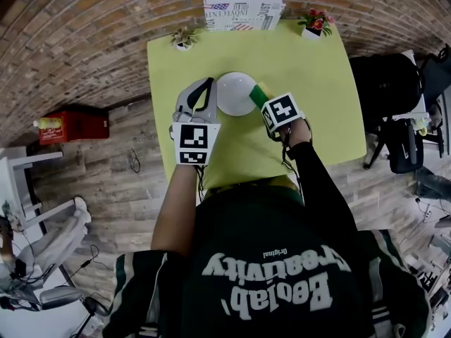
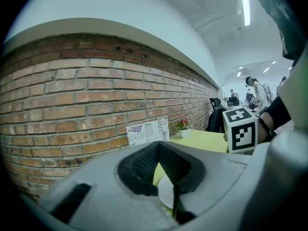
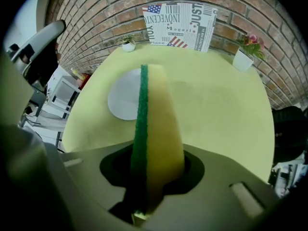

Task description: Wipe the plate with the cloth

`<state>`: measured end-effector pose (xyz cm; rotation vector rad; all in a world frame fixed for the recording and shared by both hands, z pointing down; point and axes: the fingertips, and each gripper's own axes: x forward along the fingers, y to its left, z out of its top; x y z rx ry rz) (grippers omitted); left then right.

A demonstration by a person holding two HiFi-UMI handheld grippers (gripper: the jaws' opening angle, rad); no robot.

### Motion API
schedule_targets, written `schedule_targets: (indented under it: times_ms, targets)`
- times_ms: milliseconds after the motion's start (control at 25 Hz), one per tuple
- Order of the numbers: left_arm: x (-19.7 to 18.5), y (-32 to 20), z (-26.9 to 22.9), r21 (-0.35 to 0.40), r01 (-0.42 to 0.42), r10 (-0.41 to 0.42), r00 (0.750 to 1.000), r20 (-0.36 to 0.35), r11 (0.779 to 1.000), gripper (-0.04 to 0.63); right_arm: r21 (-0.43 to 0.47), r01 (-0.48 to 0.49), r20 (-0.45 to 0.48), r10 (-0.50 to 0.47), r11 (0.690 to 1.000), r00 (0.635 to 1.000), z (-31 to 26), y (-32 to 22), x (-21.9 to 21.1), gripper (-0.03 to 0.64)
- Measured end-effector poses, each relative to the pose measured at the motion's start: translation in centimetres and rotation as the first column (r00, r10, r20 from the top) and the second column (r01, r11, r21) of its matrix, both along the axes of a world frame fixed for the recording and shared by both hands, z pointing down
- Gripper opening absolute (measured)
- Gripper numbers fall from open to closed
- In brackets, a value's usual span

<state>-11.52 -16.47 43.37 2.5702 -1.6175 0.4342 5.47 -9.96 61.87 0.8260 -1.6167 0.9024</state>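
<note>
A white plate (image 1: 236,94) lies on the yellow-green table (image 1: 317,104), a little back from the middle. My left gripper (image 1: 211,98) is at the plate's left rim. In the left gripper view its jaws (image 2: 174,202) look shut on the rim of the plate (image 2: 166,192). My right gripper (image 1: 264,103) is shut on a yellow sponge with a green scouring side (image 1: 260,90). The sponge's tip reaches the plate's right edge. In the right gripper view the sponge (image 3: 159,114) stands upright between the jaws (image 3: 153,177), with the plate (image 3: 122,97) just beyond on the left.
A box with magazine print (image 1: 243,13) stands at the table's far edge, between two small potted plants (image 1: 184,39) (image 1: 316,23). A black chair (image 1: 394,97) stands to the right of the table. A red box (image 1: 74,125) sits on the floor to the left.
</note>
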Motion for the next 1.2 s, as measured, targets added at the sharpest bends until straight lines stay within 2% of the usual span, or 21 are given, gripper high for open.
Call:
schedule_targets:
  times_ms: [760, 1200]
  targets:
    - [-4.0, 3.3, -0.4, 0.01, 0.066, -0.066, 0.998, 0.001, 0.998, 0.003, -0.041, 0.153, 0.145, -0.145, 0.987, 0.979, -0.3, 3.3, -9.5, 0.132]
    - [-3.4, 4.0, 0.1, -0.004, 0.05, -0.05, 0.999, 0.01, 0.999, 0.003, -0.062, 0.142, 0.134, -0.133, 0.988, 0.982, 0.6, 3.9, -10.0, 0.132]
